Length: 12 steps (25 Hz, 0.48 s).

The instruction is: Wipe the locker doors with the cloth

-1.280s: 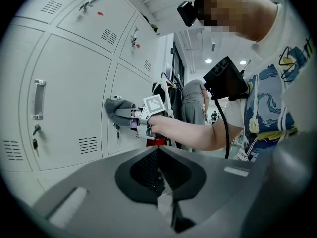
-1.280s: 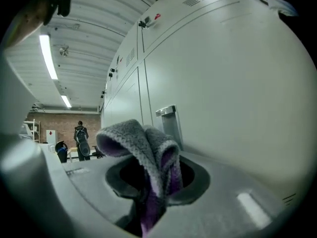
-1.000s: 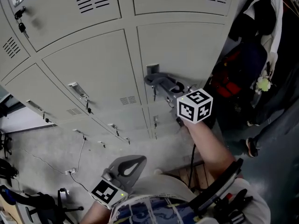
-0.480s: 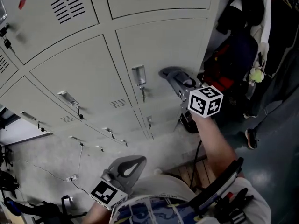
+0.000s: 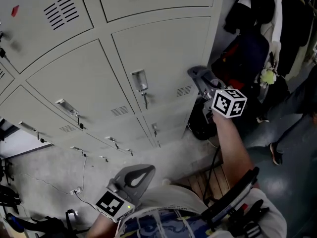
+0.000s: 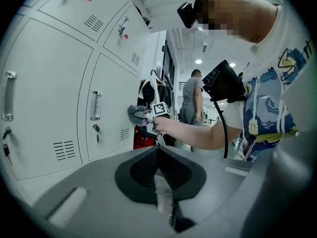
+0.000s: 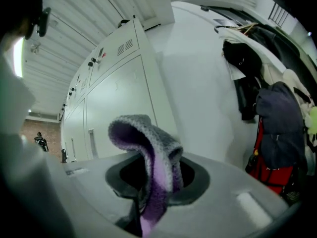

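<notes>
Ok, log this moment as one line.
right gripper: shut on cloth, by door right edge | left gripper: shut, empty, held low | cloth-door contact: unclear

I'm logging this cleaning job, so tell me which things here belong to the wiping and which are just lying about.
In the job: cloth, clamped in the right gripper; locker doors.
Just lying about: hanging coats; red bag; left gripper, jaws shut on nothing.
</notes>
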Available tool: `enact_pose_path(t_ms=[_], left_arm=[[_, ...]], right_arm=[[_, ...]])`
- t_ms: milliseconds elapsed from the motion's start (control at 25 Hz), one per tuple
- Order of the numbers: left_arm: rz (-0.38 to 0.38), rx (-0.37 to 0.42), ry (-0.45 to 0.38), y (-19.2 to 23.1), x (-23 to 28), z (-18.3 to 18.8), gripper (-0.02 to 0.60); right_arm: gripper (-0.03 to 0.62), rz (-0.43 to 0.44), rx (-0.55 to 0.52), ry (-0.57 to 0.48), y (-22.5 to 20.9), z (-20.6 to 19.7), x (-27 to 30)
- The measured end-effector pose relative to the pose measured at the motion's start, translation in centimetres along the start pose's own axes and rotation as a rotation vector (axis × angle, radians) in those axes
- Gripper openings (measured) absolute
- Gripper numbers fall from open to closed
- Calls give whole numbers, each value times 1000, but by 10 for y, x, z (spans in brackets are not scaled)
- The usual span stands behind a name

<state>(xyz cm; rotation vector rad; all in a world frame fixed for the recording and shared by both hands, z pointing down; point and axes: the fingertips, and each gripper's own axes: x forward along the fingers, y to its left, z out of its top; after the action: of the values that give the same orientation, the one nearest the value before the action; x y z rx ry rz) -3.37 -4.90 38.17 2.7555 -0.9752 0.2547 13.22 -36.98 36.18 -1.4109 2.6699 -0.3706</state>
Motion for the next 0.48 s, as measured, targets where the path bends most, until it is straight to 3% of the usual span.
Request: enact_pose_path(t_ms=[240, 480], left_arm=[[-10, 11, 0, -4, 4, -1, 2], [-13, 15, 9, -5, 5, -4, 2]], right_arm=[[91, -41, -5, -8, -16, 1, -8], [91, 3, -7, 8, 10, -12, -13]])
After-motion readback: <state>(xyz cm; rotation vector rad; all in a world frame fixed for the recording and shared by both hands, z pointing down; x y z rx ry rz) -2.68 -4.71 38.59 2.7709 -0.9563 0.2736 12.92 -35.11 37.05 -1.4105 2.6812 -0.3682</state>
